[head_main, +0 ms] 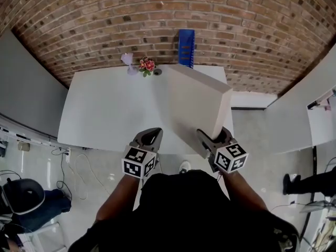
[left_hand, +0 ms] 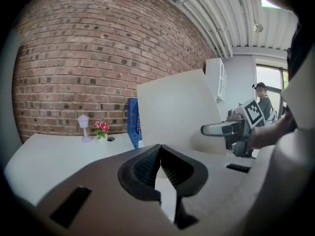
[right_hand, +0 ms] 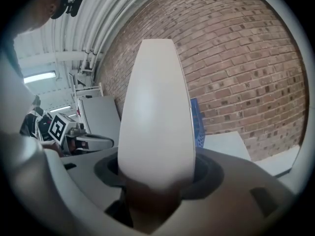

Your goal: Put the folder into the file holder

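The white folder (head_main: 202,106) is held tilted above the table (head_main: 105,109); the blue file holder (head_main: 186,48) is stood upright at its far edge.

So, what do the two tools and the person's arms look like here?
The left tool and the right tool are smooth grey shells with black pads. Each carries a white cube with black square markers. No cables show. The person wears a black top; the forearms are bare.

Right gripper (head_main: 212,139) holds the folder (head_main: 201,103) over the white table (head_main: 105,114).
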A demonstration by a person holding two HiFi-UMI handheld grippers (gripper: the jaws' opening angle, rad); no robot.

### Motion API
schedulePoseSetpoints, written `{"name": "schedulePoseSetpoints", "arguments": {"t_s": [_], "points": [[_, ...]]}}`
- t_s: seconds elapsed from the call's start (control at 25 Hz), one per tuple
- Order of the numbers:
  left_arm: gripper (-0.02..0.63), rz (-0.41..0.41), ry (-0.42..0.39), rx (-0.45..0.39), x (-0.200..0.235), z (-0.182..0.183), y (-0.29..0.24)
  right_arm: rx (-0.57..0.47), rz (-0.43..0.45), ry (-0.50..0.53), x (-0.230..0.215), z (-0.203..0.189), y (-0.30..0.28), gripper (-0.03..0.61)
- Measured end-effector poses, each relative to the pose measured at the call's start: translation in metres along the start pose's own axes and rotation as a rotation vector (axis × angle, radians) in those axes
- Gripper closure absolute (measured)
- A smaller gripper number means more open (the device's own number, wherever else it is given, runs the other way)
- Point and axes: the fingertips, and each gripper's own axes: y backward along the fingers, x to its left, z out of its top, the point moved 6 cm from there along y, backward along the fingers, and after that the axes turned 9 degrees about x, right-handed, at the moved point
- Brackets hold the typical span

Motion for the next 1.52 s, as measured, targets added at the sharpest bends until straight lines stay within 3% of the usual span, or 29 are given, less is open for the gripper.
{"name": "schedulePoseSetpoints", "arguments": {"t_s": [0.48,0.84,1.08,1.52], "points": [[0.609,0.012,0.053,0.072,0.059,-0.004,-0.022,-0.064,-0.104,-0.016,-0.052,0.058,-0.037,0.295],[0.609,-0.071,-0.051,0.052,0.129,0.033,-0.021,-0.116,-0.212,-0.065,-0.02,0.074,-0.073,0.295],[0.609,-0.11,-0.084,0.066,0.161,0.032,-0.015,-0.152,-0.296,-0.082,-0.008,0.083,-0.088,0.295],[0.609,-0.088,-0.01,0.039,0.191,0.011,-0.004,-0.285,-0.463,-0.012,-0.041,0.163,-0.104,0.295]]}}
